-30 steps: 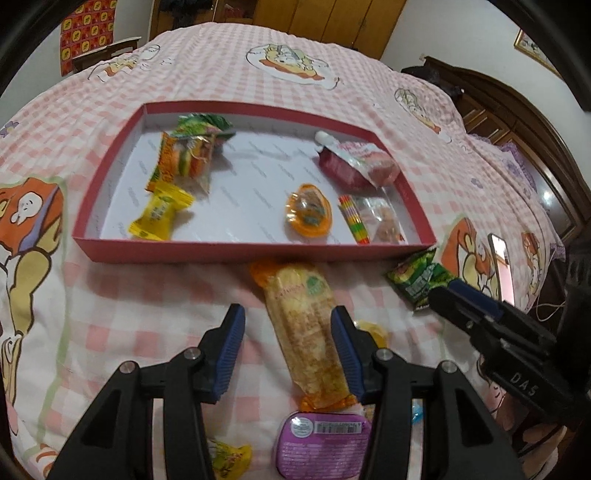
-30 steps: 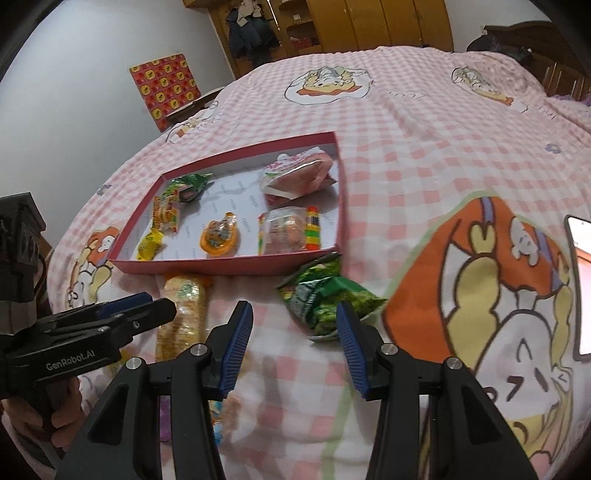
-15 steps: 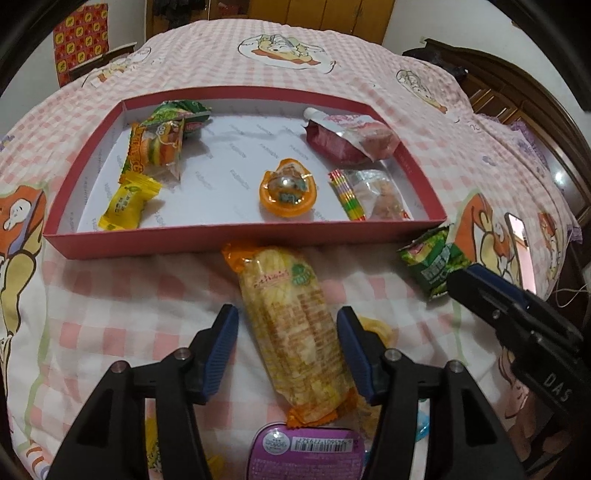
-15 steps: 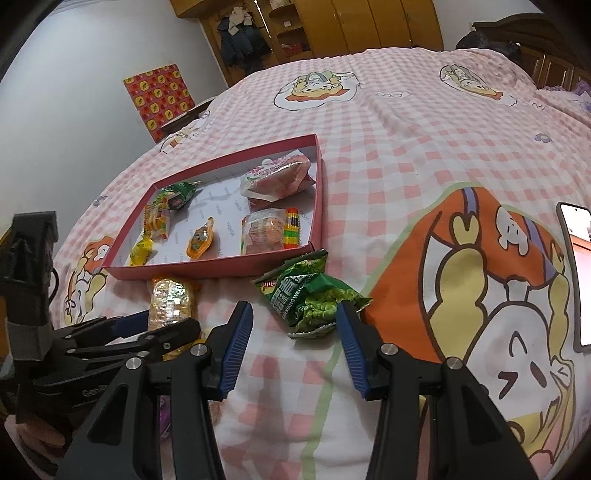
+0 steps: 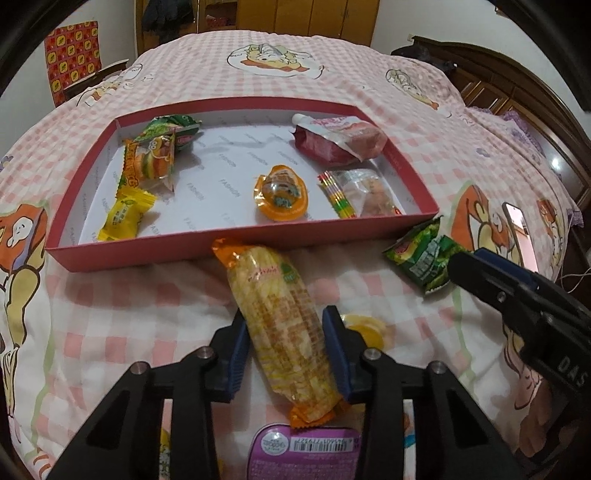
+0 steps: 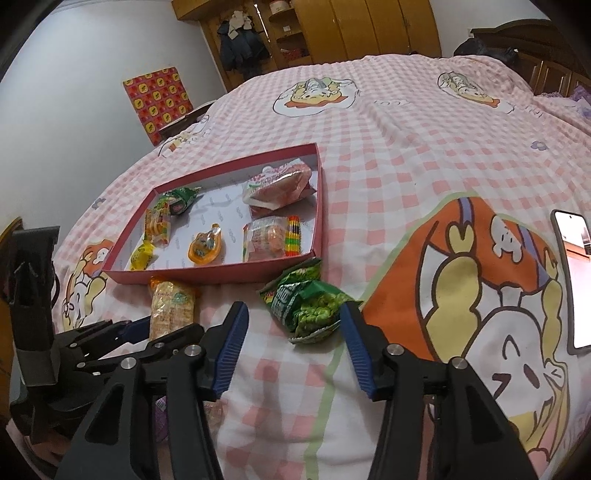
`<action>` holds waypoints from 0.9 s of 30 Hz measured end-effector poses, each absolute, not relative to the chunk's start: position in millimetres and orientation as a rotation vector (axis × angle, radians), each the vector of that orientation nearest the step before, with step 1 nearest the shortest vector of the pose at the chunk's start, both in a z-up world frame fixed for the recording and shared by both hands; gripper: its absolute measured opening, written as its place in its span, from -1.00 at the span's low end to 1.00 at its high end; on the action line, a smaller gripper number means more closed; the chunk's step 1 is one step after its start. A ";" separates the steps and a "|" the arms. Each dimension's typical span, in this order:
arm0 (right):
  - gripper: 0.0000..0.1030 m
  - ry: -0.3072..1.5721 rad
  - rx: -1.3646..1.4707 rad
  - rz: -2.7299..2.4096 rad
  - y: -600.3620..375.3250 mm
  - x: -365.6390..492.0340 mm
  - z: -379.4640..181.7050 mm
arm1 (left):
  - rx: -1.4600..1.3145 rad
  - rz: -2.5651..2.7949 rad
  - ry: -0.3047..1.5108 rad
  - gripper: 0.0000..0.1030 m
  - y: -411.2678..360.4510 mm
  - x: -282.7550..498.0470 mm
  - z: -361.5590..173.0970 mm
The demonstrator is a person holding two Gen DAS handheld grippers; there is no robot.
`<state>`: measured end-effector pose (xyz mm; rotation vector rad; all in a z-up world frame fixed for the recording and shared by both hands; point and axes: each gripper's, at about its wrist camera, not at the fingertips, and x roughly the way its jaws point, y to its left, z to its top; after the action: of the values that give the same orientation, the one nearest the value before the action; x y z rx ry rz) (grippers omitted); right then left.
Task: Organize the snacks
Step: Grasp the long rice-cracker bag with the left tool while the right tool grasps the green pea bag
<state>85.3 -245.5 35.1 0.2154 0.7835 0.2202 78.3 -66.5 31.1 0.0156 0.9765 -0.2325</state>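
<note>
Left wrist view: my left gripper [image 5: 284, 350] has just clenched the rice cracker pack [image 5: 280, 321] below the red tray's [image 5: 236, 249] near edge, ready to lift; right gripper [image 6: 293, 343] released over the green pea bag [image 6: 308, 301]

- Bed cover [image 6: 406, 147] is showing pink-and-white checks with cartoon prints.
- Box [image 5: 240, 247] is showing red walls and a white floor.
- Cracker pack [image 5: 280, 317] is showing yellow with orange ends.
- Pea packet [image 6: 306, 299] is showing green.
- Hand-held gripper pads [image 5: 334, 354] are showing blue on black.

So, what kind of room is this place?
Most likely a bedroom: the snacks lie on a bed with a pink checked cartoon sheet, beside a dark wooden headboard and wooden wardrobes.
</note>
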 end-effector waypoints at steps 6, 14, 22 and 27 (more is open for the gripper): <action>0.13 0.809 0.180 0.175 -246.7 95.7 27.9 | -0.024 -0.232 0.960 -0.30 -51.8 72.8 40.7; 0.38 0.860 0.135 0.191 -239.4 113.1 10.0 | -0.066 -0.228 0.955 -0.30 -35.8 73.3 46.3; 0.22 0.847 0.158 0.196 -235.4 108.3 9.4 | -0.068 -0.235 0.951 -0.30 -32.8 72.0 46.0; 0.01 0.837 0.173 0.194 -235.6 105.8 9.5 | -0.054 -0.231 0.944 -0.30 -34.5 70.1 46.1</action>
<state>105.8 -235.6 9.5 0.1732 0.8371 0.1943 70.1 -34.5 46.1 -0.0541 0.9443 -0.2306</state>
